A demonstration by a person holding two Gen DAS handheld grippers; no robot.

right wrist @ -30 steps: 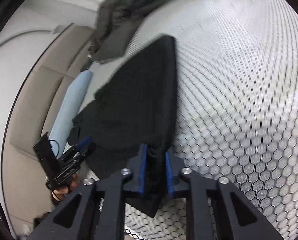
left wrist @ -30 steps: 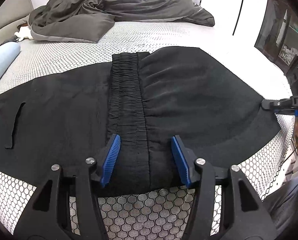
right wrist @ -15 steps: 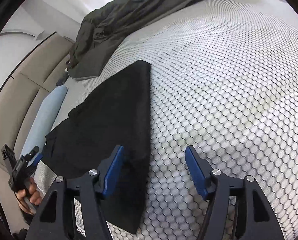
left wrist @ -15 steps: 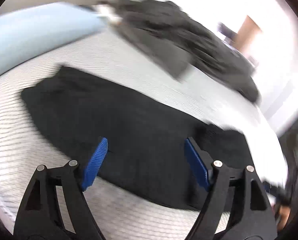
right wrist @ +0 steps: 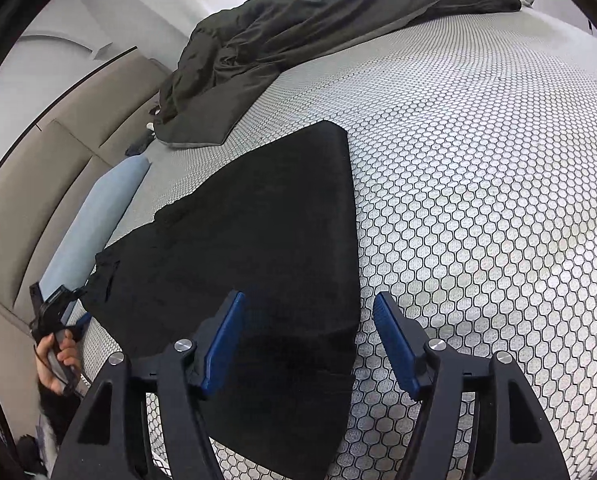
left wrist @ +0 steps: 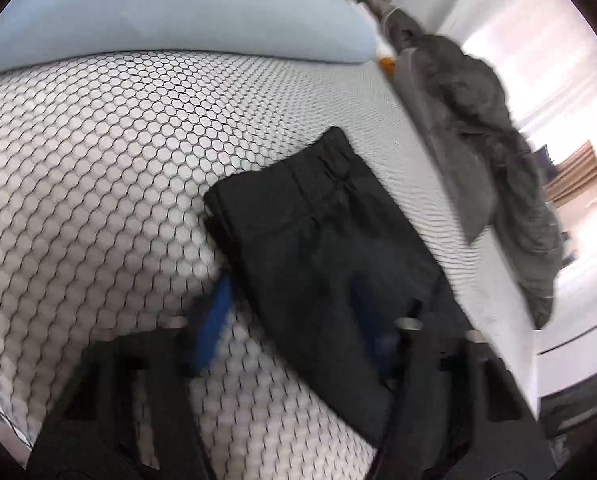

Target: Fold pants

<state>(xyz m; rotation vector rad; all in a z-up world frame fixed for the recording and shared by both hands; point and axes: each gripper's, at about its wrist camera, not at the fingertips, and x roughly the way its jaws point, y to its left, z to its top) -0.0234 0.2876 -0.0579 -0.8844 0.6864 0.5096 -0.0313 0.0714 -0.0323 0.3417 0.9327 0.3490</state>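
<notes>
Both tongs hovered low over the bed [right wrist: 498, 160], each reaching toward twelve o'clock in its own view. Right tongs [right wrist: 310, 344] stood wide apart, their jaws just opened, one blue pad above the black pants [right wrist: 258, 220] and the other above bare honeycomb cover, neither pressing the cloth. Left tongs [left wrist: 290, 320] were blurred; their jaws had just been closing, a folded corner of the pants [left wrist: 322, 240] lay between them, and whether the pads pressed it could not be told. From the right view the pants spread flat from six o'clock up toward eleven, and the left hand [right wrist: 56, 360] gripped its handle at eight o'clock. Farther off, a pale blue bolster [right wrist: 94, 220] lay at nine o'clock beside the padded headboard [right wrist: 58, 152], and a dark grey duvet [right wrist: 298, 28] was heaped at twelve o'clock.
</notes>
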